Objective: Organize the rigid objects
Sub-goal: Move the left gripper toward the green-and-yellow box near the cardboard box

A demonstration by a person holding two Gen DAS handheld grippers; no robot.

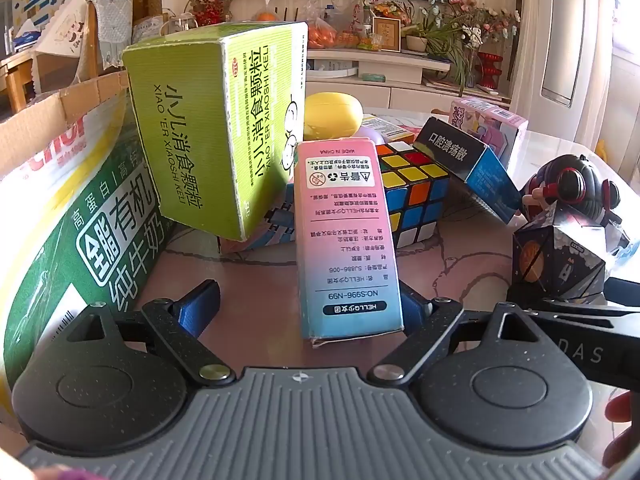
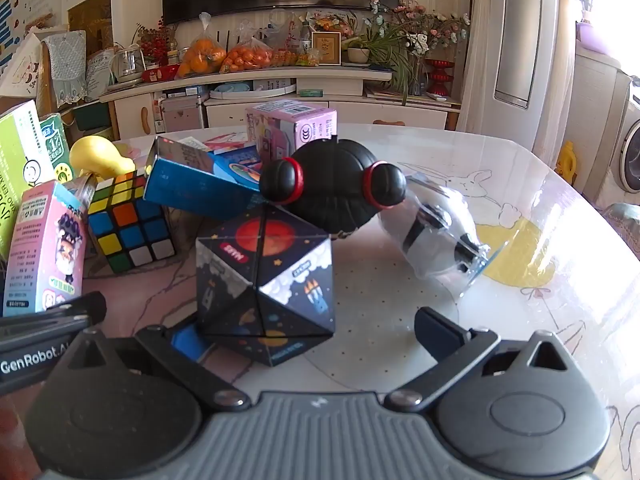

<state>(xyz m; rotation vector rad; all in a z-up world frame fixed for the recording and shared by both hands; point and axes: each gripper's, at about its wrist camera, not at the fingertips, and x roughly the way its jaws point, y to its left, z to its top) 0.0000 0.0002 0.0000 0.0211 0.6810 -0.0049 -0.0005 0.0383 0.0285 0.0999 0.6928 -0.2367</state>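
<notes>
Left wrist view: the pink-and-blue box (image 1: pixel 348 240) stands upright between the spread fingers of the left tool (image 1: pixel 316 308), not gripped. The space-print cube (image 2: pixel 266 280) sits between the released fingers of the right tool (image 2: pixel 316 332), unheld. The puzzle cube (image 1: pixel 412 196), green box (image 1: pixel 208 132) and figurine (image 2: pixel 336 184) remain cluttered on the surface (image 2: pixel 500 280) beside the carton (image 1: pixel 60 200). Sorting appears barely begun.
</notes>
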